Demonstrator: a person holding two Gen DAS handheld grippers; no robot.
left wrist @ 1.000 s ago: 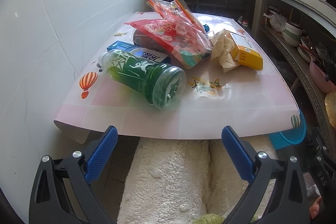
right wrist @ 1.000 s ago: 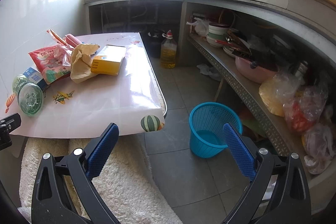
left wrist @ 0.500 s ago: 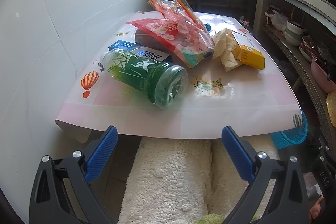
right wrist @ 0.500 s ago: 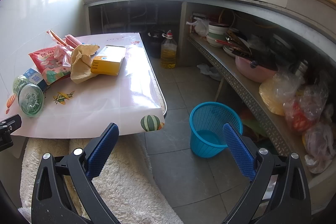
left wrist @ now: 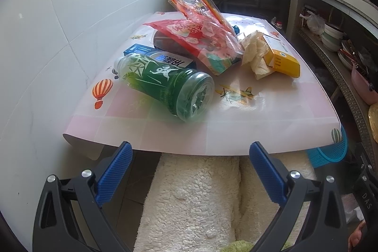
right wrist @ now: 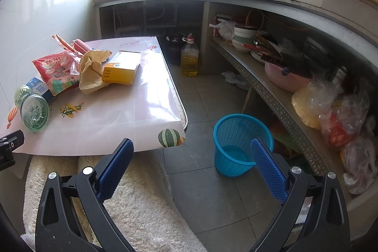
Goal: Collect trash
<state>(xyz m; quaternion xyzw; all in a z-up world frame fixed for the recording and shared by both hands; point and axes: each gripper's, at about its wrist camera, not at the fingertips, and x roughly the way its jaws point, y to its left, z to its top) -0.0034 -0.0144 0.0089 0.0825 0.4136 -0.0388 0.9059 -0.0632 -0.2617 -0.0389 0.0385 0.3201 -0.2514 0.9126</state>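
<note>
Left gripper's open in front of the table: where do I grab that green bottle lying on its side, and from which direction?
Probably grip the green bottle across its round body, near the base end facing the left gripper. It lies on its side, base toward the table's near edge, so come straight in from that edge. The blue box sits against its far side, so stay off that end.

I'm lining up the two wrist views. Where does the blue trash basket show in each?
Left wrist: only a sliver of the blue trash basket shows at the right edge, peeking from under the table corner.
Right wrist: it stands whole on the floor, lower centre-right, right of the table.
Shared landmark: the yellow box on the table.
</note>
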